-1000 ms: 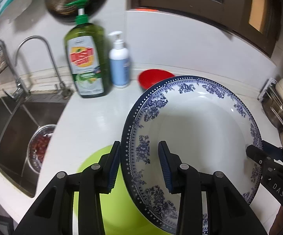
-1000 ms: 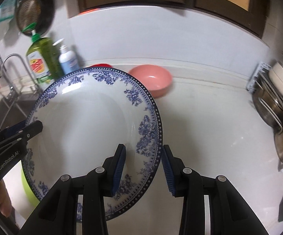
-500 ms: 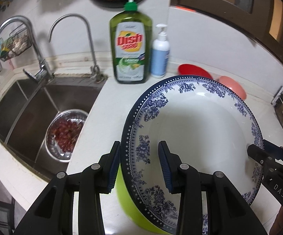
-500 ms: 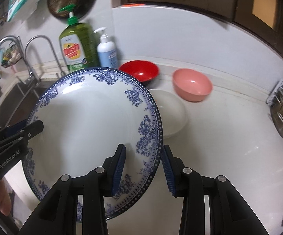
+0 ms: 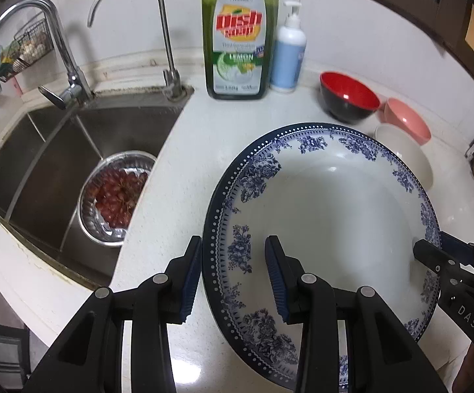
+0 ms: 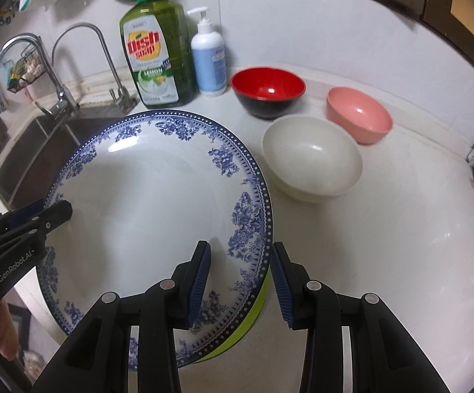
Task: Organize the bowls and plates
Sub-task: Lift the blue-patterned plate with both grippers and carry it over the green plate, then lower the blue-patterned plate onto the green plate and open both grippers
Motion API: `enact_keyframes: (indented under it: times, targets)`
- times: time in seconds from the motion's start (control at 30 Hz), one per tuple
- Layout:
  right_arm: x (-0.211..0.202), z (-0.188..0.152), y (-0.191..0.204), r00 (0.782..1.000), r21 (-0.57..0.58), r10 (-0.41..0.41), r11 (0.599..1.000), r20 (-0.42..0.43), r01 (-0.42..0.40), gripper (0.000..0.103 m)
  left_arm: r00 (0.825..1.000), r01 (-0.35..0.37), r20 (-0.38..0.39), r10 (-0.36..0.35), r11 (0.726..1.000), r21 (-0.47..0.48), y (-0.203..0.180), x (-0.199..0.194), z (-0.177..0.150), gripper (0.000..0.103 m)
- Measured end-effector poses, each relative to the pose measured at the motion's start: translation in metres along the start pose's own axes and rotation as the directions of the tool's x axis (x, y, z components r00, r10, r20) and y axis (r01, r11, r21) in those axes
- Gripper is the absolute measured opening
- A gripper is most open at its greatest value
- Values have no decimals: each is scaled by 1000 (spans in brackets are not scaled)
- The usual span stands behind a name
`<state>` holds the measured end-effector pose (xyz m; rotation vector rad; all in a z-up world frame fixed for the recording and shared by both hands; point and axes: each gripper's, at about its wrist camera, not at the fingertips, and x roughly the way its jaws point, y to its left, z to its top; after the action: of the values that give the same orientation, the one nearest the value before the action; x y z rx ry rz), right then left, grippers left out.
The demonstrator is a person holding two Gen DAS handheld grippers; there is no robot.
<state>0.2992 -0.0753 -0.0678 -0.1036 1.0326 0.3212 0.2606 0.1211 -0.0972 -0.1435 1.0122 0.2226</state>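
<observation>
At the far left lies the sink (image 5: 73, 170), with a metal colander of red fruit (image 5: 115, 196) inside it; behind it, at the wall, stand the green dish soap bottle (image 5: 237, 39) and a small blue pump bottle (image 5: 287, 55).

The left hand-held gripper (image 5: 233, 273) has its blue pads on both sides of the left rim of the blue-and-white plate (image 5: 328, 216); the outer pad touches the edge, but the inner pad seems a little away from the surface, so I cannot tell if it is really clamped.

The plate is over the worktop (image 6: 400, 245), near its front edge; in the right view a lime-green plate (image 6: 253, 304) shows under its rim, so I judge that it is set on this green one or just about to land there.

The right hand-held gripper (image 6: 240, 281) stands across the right rim in the same way, pads near the rim on each side, the grip not certain.

Further right stand three bowls, separate and not nested: the red bowl (image 6: 267, 90), the white bowl (image 6: 312, 159) and the pink bowl (image 6: 359, 118), close to each other.

In my judgement the plates are almost stacked; the bowls are left to be done.
</observation>
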Motion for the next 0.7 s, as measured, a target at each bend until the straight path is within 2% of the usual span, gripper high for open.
enact_keyframes:
  times: [0.37, 0.7]
  targets:
    - [29, -10, -3, 995, 26, -14, 1000, -95, 16, 39, 996, 3, -86, -2, 1000, 6, -8, 34, -13, 38]
    - [48, -11, -6, 990, 32, -8, 999, -143, 12, 39, 994, -20, -106, 21, 1000, 9, -11, 46, -16, 38]
